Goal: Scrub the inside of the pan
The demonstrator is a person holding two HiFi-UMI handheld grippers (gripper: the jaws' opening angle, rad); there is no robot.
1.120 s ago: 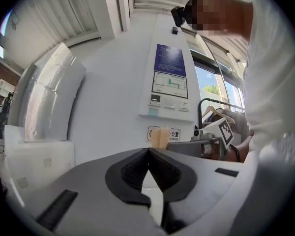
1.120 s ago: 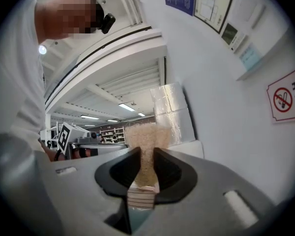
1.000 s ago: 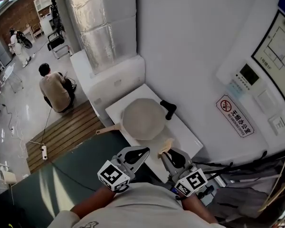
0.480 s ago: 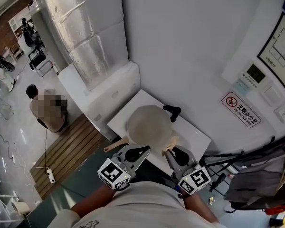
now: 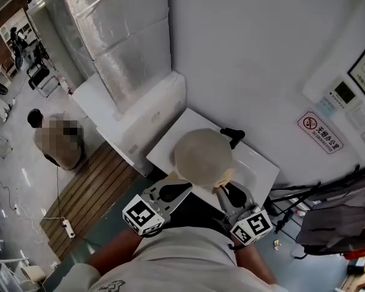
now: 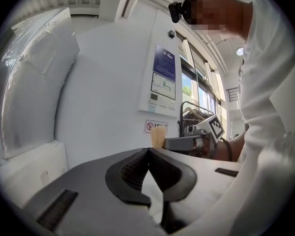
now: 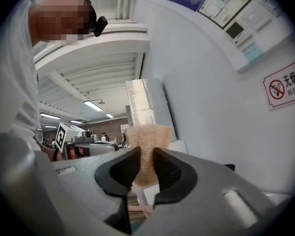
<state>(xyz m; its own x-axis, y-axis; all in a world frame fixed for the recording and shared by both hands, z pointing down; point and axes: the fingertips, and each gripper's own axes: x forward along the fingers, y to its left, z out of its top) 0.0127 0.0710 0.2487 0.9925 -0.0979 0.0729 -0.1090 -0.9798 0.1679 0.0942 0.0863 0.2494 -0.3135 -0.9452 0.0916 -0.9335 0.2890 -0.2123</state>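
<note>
My left hand-held gripper [image 6: 148,150] has its jaws pressed together with nothing between them, and it hovers at the near edge of the pan [image 5: 202,156]. My right hand-held gripper [image 7: 146,155] pinches a tan scrub sponge [image 7: 146,134] just beside the pan's rim. The pan sits on the white surface [image 5: 260,166], close to the wall.

You've moved both tongs up to the pan [image 5: 202,156]: the left tongs [image 5: 184,186] now hide its wooden handle, and the sponge [image 5: 225,177] in the right tongs [image 5: 224,189] has reached its rim.
</note>
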